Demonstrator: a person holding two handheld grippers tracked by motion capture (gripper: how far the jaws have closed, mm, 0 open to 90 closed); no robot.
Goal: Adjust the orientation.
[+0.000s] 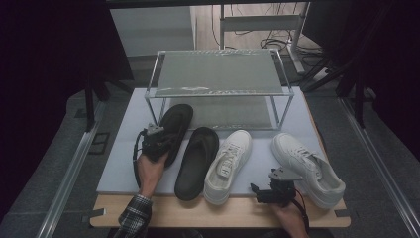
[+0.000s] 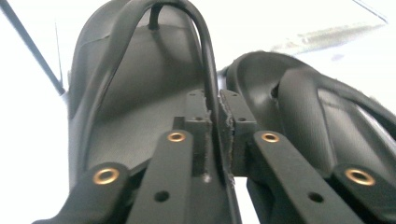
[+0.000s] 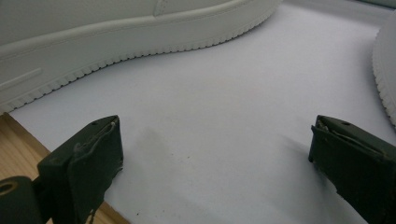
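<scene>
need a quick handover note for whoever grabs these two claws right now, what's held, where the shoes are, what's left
Left claw: shut on the strap of the far-left black flip-flop, which sits on the grey mat just in front of the rack.
Right claw: open, nothing between its jaws, low over the mat between the two white sneakers.
Second black flip-flop, left white sneaker and right white sneaker lie in a row on the mat.
Done: the first flip-flop is gripped.
Left: both rack shelves look bare; probably all four shoes go up there, starting with this flip-flop.
</scene>
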